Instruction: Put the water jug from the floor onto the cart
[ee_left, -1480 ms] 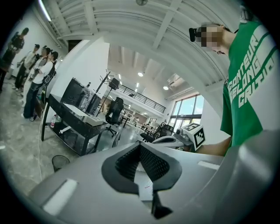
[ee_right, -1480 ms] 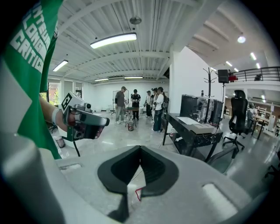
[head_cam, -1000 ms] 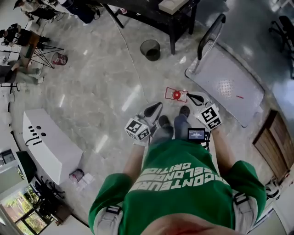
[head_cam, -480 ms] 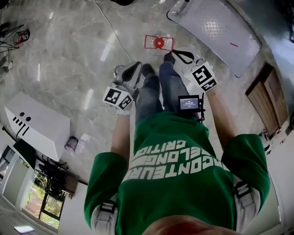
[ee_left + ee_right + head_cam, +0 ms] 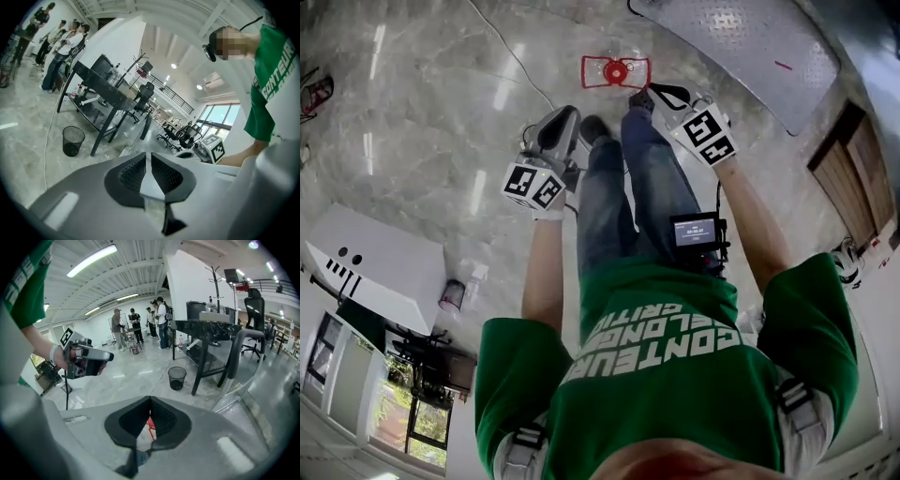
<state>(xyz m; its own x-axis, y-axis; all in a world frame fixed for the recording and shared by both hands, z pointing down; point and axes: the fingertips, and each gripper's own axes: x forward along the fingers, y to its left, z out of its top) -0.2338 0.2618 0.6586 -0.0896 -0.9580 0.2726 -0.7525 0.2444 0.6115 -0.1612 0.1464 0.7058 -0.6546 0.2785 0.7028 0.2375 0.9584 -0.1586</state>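
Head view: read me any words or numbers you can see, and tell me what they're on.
"CONTEUR": green shirt, ends cut off.
"ELONGE": same shirt, partial.
"CRITIQ": same shirt, partial.
Small screen: print too small to read.
Marker cubes: square patterns, no words.

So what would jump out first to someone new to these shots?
The person's bright green shirt fills the lower half of the head view. Near the top, a red-topped water jug sits on the glossy floor, with the grey cart to its right and the shut, empty right gripper close by.
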